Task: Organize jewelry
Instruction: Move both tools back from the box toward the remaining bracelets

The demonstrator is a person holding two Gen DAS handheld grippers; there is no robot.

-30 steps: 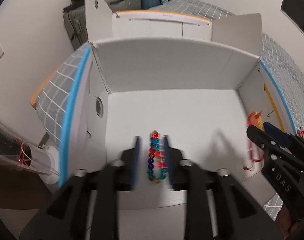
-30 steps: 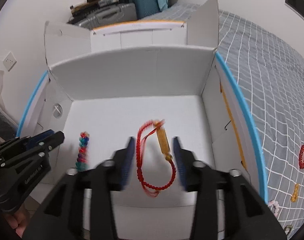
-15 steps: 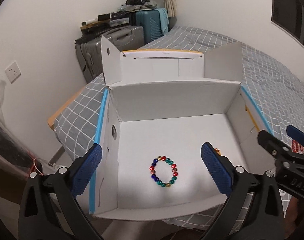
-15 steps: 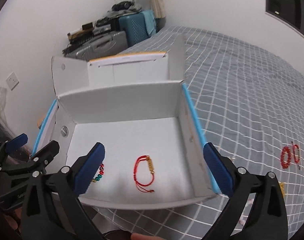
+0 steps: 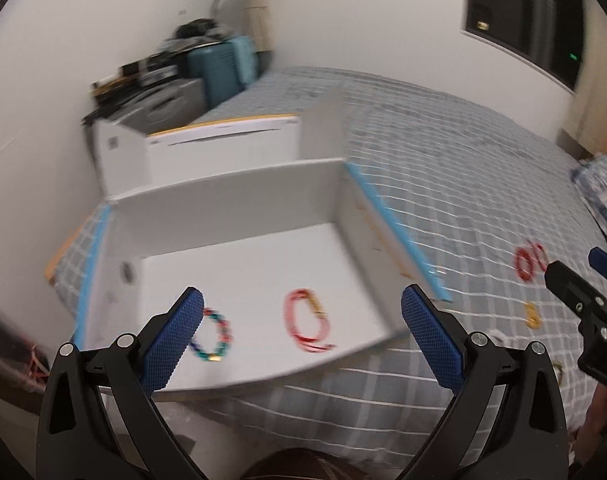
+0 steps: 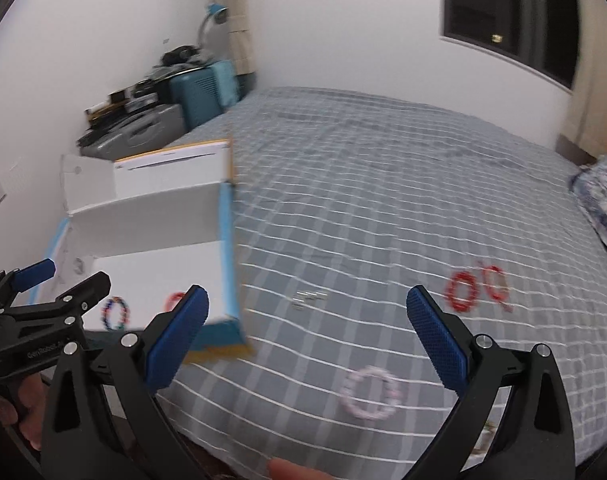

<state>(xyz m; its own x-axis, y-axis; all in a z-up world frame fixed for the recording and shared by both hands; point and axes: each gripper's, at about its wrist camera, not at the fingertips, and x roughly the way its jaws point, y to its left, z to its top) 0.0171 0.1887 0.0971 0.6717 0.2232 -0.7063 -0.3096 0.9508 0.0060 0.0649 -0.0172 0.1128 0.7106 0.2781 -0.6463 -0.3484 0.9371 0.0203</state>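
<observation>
A: How are the jaws standing on the left gripper [image 5: 302, 338]?

B: They are gaping wide and carrying nothing. A second ago they were pinched around the multicoloured glass-bead bracelet [image 5: 212, 335]; now that bracelet is lying free on the floor of the open white cardboard box [image 5: 239, 196], just past the left pad at about ten o'clock.

A: And the right gripper [image 6: 307, 338]?

B: The same, jaws spread wide and empty. It was closing on the red cord bracelet with the gold tube charm [image 5: 308, 321] a second ago, and that one is now resting in the box too, beside the beaded one and apart from it.

A: So two pieces are stowed?

B: I am judging so, yes. Both grippers are pulling back and swinging right, toward the grey checked bedspread [image 6: 383, 200].

A: What is waiting out there?

B: In the right wrist view, a pale pink bead bracelet [image 6: 369, 394] is lying between the jaws toward five o'clock. Farther out at two o'clock a red bead bracelet [image 6: 461, 292] and a second red cord bracelet [image 6: 495, 286] are sitting just beside each other. A small gold piece [image 5: 532, 316] is showing in the left view; it is too blurred to name.

A: Next target?

B: Likely the pink one, being nearest.
</observation>
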